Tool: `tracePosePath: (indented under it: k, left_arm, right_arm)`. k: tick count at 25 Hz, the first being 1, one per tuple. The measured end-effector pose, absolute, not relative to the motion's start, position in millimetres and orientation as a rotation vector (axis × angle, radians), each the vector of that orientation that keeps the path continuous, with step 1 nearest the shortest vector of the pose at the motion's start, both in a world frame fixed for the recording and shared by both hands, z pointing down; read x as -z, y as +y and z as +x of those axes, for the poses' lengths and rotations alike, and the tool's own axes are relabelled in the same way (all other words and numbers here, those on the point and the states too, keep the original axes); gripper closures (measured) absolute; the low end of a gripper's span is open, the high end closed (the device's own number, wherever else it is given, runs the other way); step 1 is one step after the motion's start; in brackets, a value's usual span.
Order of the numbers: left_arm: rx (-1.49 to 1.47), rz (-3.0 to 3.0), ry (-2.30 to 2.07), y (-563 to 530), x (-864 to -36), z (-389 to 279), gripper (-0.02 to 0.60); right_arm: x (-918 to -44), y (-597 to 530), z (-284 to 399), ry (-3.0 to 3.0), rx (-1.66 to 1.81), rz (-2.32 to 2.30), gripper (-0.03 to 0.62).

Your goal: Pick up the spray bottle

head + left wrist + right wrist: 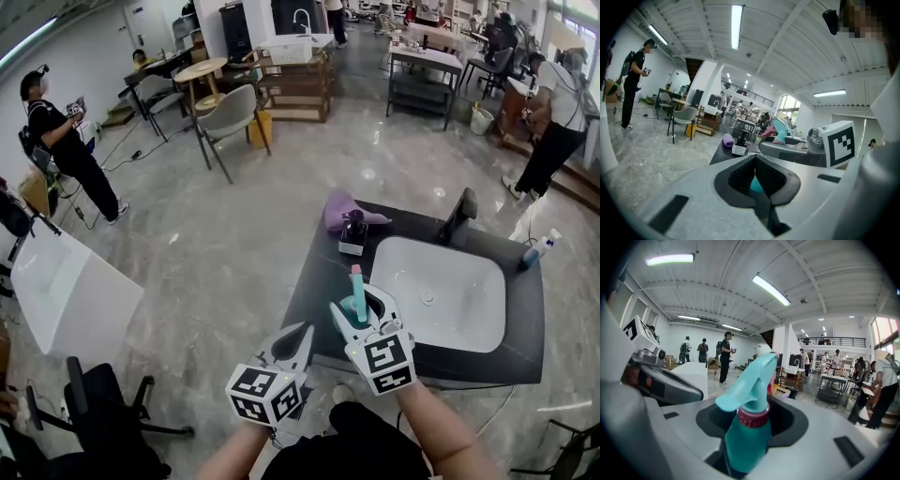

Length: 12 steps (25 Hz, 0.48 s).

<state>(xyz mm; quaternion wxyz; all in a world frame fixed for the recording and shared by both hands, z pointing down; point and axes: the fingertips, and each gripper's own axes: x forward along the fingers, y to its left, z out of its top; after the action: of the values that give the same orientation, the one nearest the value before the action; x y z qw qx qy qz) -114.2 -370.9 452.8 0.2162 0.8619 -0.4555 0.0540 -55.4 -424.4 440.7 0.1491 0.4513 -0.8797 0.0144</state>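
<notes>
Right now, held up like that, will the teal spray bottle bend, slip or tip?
Probably stiff: the bottle looks like hard plastic and shows no dent between the jaws. Likely top-heavy: its trigger head juts sideways, so it may tilt. Its smooth body could slip.

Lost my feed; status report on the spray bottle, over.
Right claw shut on teal spray bottle, upright. Left claw shut, empty. Nothing blocking; soap dispenser stands apart on counter.

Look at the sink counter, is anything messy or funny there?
Mostly tidy. A purple cloth sits crumpled at the back corner of the counter, and a small bottle seems to lie tipped at its right edge instead of standing. The teal spray bottle is upright in the right gripper. Nothing looks spilled.
</notes>
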Motion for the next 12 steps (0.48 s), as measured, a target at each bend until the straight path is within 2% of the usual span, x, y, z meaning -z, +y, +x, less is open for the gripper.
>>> tracePosePath:
  k: [12]
  left_arm:
    - [-0.147,2.416,-1.227,-312.4,-448.6,-116.3,0.575]
  right_arm:
    - [-435.9,-361.7,-52.2,-2.503,-0.041,1.34,0.405]
